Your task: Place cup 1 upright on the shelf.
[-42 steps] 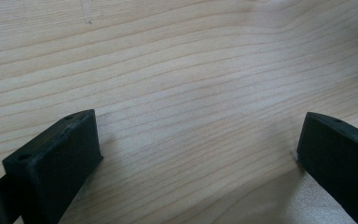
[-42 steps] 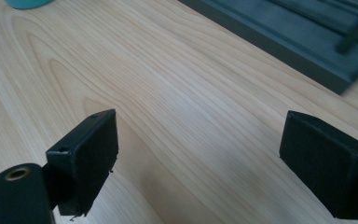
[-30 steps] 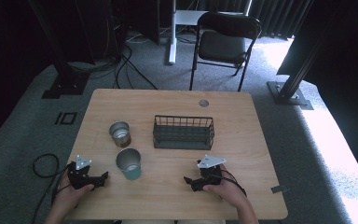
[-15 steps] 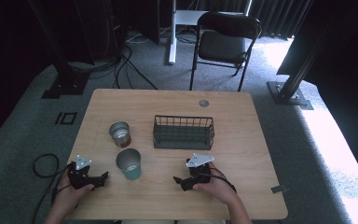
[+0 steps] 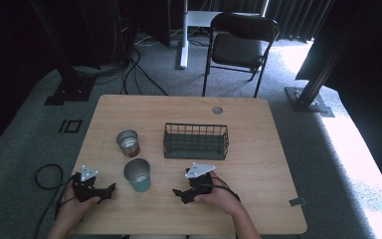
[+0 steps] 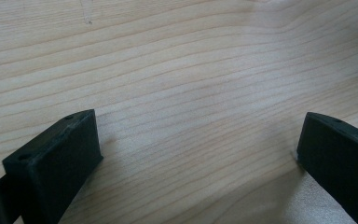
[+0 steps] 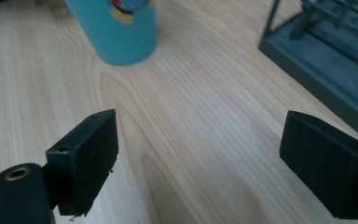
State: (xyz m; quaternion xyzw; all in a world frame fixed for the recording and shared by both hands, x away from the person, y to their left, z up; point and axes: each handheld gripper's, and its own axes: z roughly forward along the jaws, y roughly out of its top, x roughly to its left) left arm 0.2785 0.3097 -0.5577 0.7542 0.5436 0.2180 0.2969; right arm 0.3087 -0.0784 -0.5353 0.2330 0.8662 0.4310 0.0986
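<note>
So I've got my right gripper [image 5: 183, 192] low in the middle of the high view, jaws spread wide with nothing between them, pointing toward the teal tumbler [image 5: 138, 175] that stands upright just left of centre. In the right gripper view that tumbler [image 7: 115, 29] sits at the top left, well clear of my jaws, with some kind of picture printed on its side. My guess is it's a light metal cup, stiff enough not to crush, but with a smooth painted wall that could slip if I pinch too gently. It looks empty from above, so tipping shouldn't spill anything, though a tall narrow cup like that would knock over easily. I'd take it around the middle of the wall, jaws on opposite sides, rather than by the rim. My left gripper [image 5: 109, 189] rests at the lower left, also open, over bare wood. Behind the tumbler there's a shorter metal cup [image 5: 128, 142] with a brownish band, and the dark wire basket [image 5: 196, 141] sits mid-frame, right of both cups on the wooden table [image 5: 258, 164].
</note>
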